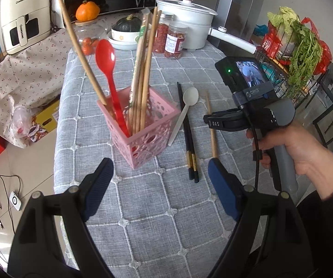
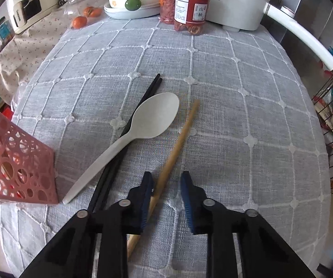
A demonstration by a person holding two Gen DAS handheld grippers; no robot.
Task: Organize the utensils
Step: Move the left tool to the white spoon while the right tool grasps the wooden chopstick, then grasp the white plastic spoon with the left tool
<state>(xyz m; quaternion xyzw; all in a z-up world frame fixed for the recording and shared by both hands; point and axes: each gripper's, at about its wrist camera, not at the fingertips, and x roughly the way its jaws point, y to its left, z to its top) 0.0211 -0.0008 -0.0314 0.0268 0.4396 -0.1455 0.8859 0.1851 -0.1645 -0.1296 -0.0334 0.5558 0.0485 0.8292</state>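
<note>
Fingers of my right hand-held gripper [image 2: 165, 180] sit nearest, parted and released, straddling the lower end of a lone wooden chopstick [image 2: 178, 139] that lies on the grey quilted cloth of the desk [image 2: 259, 115]; the left pad looks to be touching or just beside the stick, the right pad apart from it, so I judge the grasp not yet made. My left hand-held gripper [image 1: 160, 173] hangs spread wide and empty above the near edge of the cloth, just short of the pink basket [image 1: 143, 139]. Beside the wooden chopstick lie a pair of black chopsticks [image 2: 117, 162], and a pale spoon [image 2: 148, 120] rests across them, its handle tip near the basket's foot. So three kinds of loose piece are left on the cloth, by my count. The basket stands upright and already holds a red spoon [image 1: 107, 60], a bundle of wooden chopsticks [image 1: 143, 76] and one more chopstick leaning out to the left, which tells me the sorting is well past halfway. Farther back, clear of the work, stand two jars of dried red goods [image 1: 171, 39], a bowl with a dark squash [image 1: 127, 30] and a white electric pot [image 1: 187, 23].
</note>
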